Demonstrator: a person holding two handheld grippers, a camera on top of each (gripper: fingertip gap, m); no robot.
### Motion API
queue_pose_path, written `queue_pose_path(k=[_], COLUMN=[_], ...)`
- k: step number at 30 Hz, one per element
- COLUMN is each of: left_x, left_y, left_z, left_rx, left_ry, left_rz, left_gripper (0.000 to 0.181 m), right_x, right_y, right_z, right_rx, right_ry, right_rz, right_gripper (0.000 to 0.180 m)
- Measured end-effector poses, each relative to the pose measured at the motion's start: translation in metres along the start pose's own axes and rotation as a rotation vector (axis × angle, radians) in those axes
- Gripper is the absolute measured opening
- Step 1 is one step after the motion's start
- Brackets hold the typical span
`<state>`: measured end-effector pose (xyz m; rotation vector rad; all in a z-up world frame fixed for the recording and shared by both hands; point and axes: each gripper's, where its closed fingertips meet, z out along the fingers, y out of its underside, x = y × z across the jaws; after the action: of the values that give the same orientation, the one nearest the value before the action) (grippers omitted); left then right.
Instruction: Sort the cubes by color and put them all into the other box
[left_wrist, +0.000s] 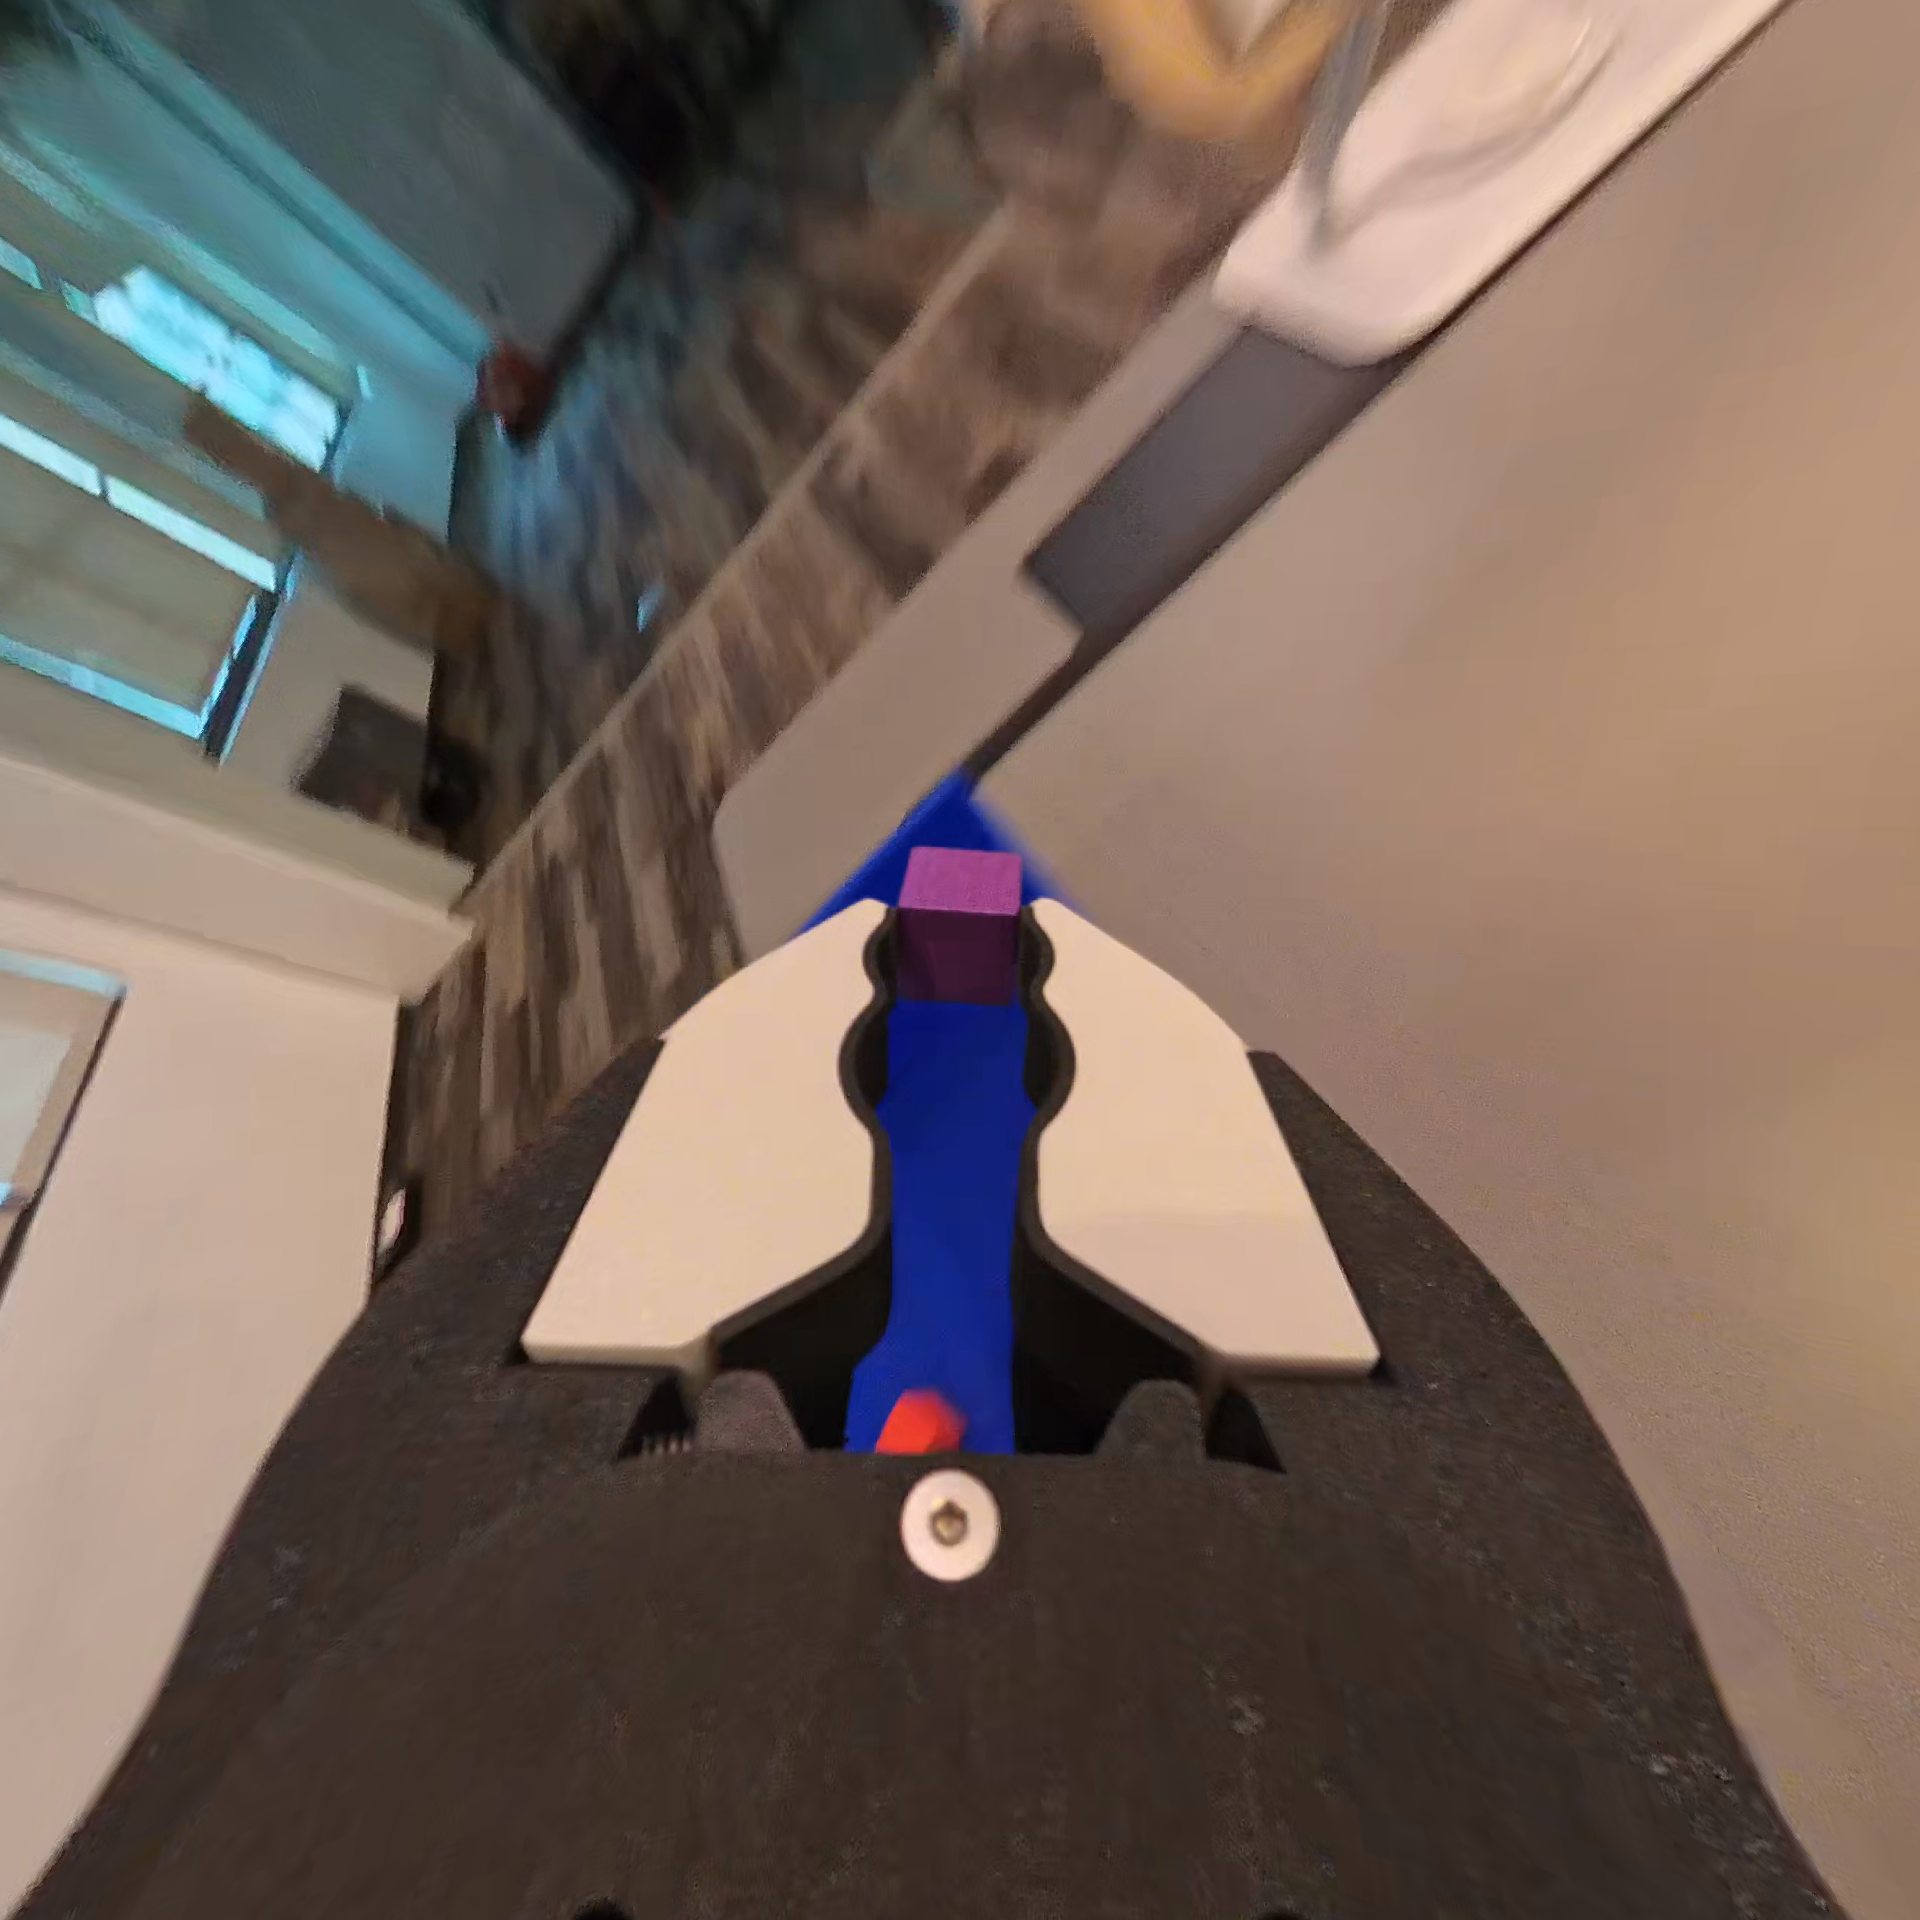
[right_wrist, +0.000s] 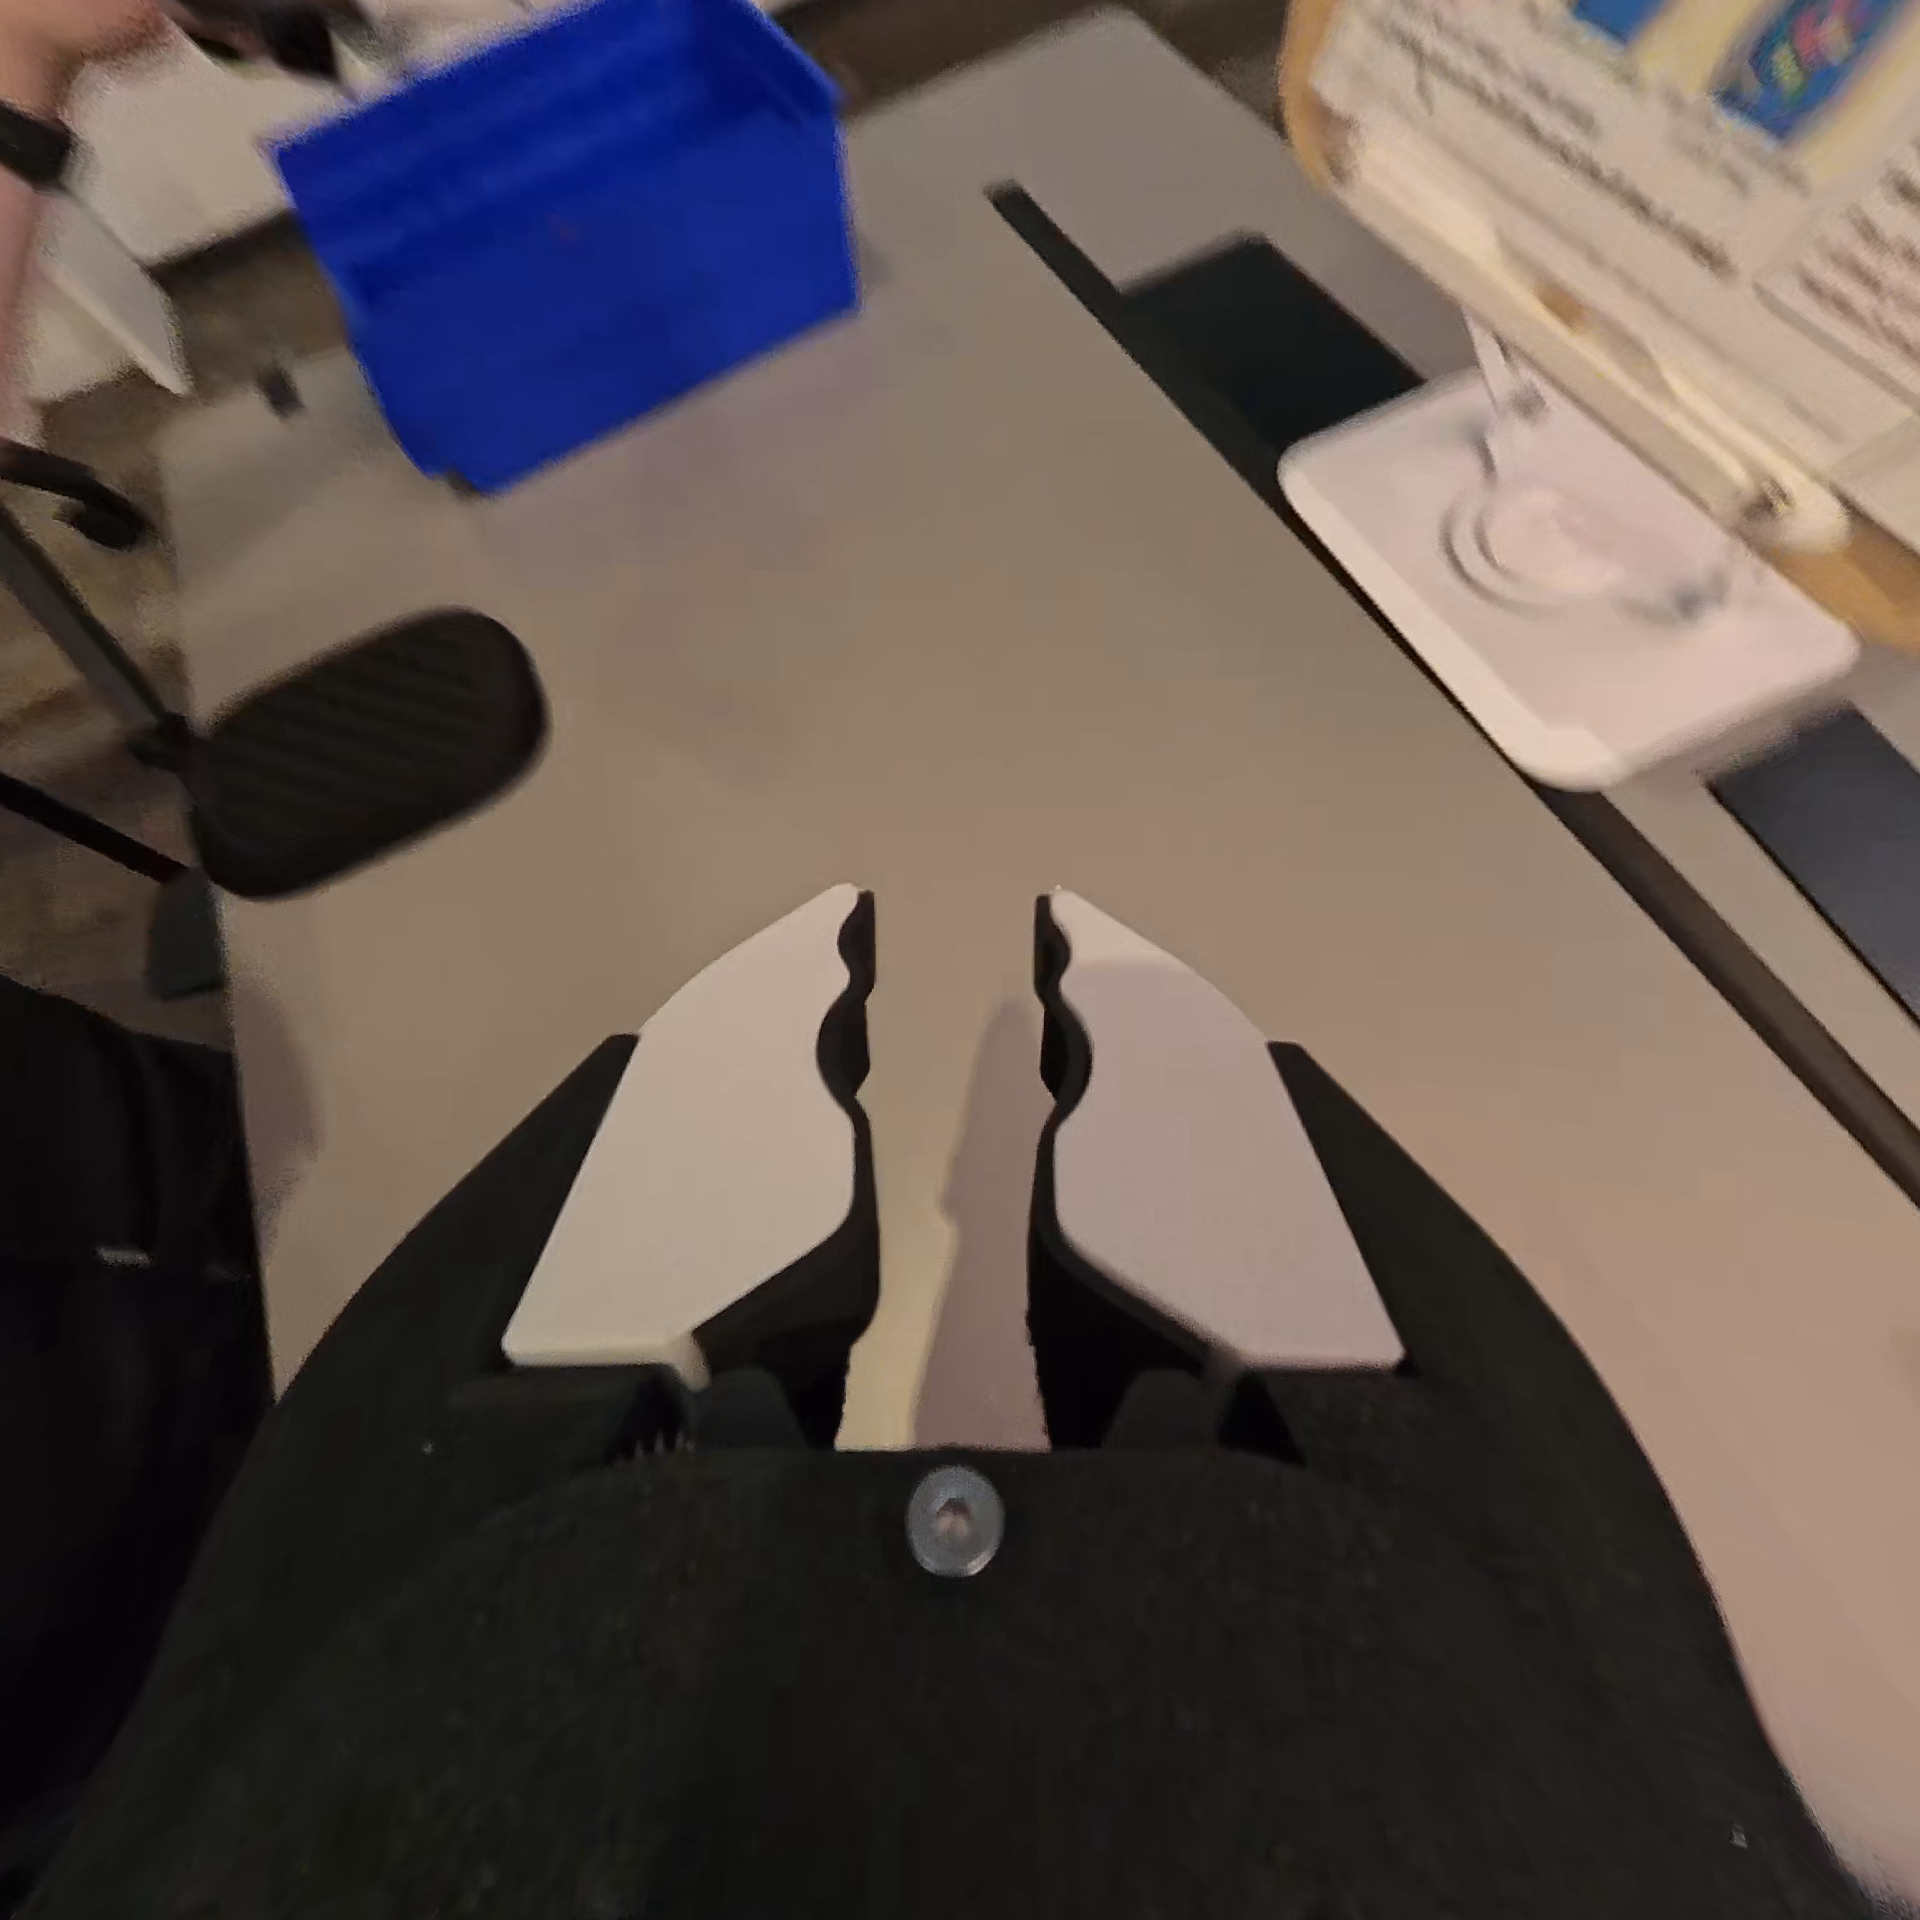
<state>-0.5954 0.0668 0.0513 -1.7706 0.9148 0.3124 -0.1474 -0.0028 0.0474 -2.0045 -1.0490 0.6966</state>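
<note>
In the left wrist view my left gripper (left_wrist: 956, 914) is shut on a purple cube (left_wrist: 958, 925), held at the fingertips with both pads against its sides. Behind and below it lies the blue box (left_wrist: 951, 1195), and a red cube (left_wrist: 920, 1423) shows inside it near the gripper's base. In the right wrist view my right gripper (right_wrist: 956, 904) is open and empty above the beige table (right_wrist: 831, 644). The blue box (right_wrist: 582, 239) stands at the table's far left end in that view.
A white stand base (right_wrist: 1558, 613) with a wooden-framed board (right_wrist: 1621, 208) above it stands at the right. A black chair armrest (right_wrist: 364, 748) is off the table's left edge. A dark slot (right_wrist: 1247, 312) runs along the table's back. A person's hand (right_wrist: 42, 125) shows at top left.
</note>
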Motion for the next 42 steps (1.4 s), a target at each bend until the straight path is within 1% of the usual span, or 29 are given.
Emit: queue_pose_path(k=[2,4,7,10,12,14,15,17,19,23,27,37,40,42], left_x=[0.04,0.088,0.153,0.203,0.222,0.236,0.237,0.239,0.239,0.244,0.25,0.253,0.255,0.254], left_y=[-0.053,-0.101,-0.159,-0.198,-0.215,-0.228,-0.231,-0.234,-0.235,-0.233,-0.234,-0.231,-0.229,-0.229], left_z=[-0.011,-0.021,-0.038,-0.052,-0.058,-0.064,-0.065,-0.066,-0.066,-0.065,-0.065,-0.061,-0.06,-0.058], left_rx=[0.169,0.32,0.502,0.615,0.658,0.693,0.702,0.709,0.709,0.702,0.708,0.695,0.681,0.679], left_ry=[0.051,0.132,0.252,0.345,0.368,0.417,0.416,0.441,0.44,0.448,0.447,0.463,0.457,0.437], left_rz=[-0.003,0.001,0.002,0.047,0.077,0.079,0.077,0.081,0.08,0.107,0.132,0.113,0.129,0.096], left_gripper=[0.021,0.021,0.021,0.021,0.021,0.021,0.021,0.021,0.021,0.021,0.021,0.021,0.021,0.022], right_x=[-0.035,-0.07,-0.097,-0.116,-0.125,-0.129,-0.129,-0.127,-0.128,-0.138,-0.144,-0.139,-0.138,-0.136], right_y=[-0.029,-0.051,-0.06,-0.06,-0.062,-0.065,-0.067,-0.073,-0.076,-0.072,-0.069,-0.066,-0.063,-0.064], right_z=[0.021,0.039,0.066,0.08,0.081,0.079,0.074,0.064,0.056,0.06,0.066,0.066,0.068,0.067], right_rx=[0.121,0.224,0.265,0.269,0.279,0.299,0.321,0.366,0.383,0.332,0.305,0.288,0.276,0.281], right_ry=[-0.146,-0.321,-0.44,-0.527,-0.618,-0.685,-0.73,-0.801,-0.864,-0.884,-0.911,-0.935,-0.903,-0.879], right_rz=[-0.018,0.031,0.105,0.157,0.242,0.309,0.334,0.385,0.409,0.384,0.392,0.419,0.386,0.369], right_gripper=[0.029,0.03,0.035,0.047,0.054,0.056,0.052,0.05,0.045,0.044,0.024,0.024,0.023,0.023])
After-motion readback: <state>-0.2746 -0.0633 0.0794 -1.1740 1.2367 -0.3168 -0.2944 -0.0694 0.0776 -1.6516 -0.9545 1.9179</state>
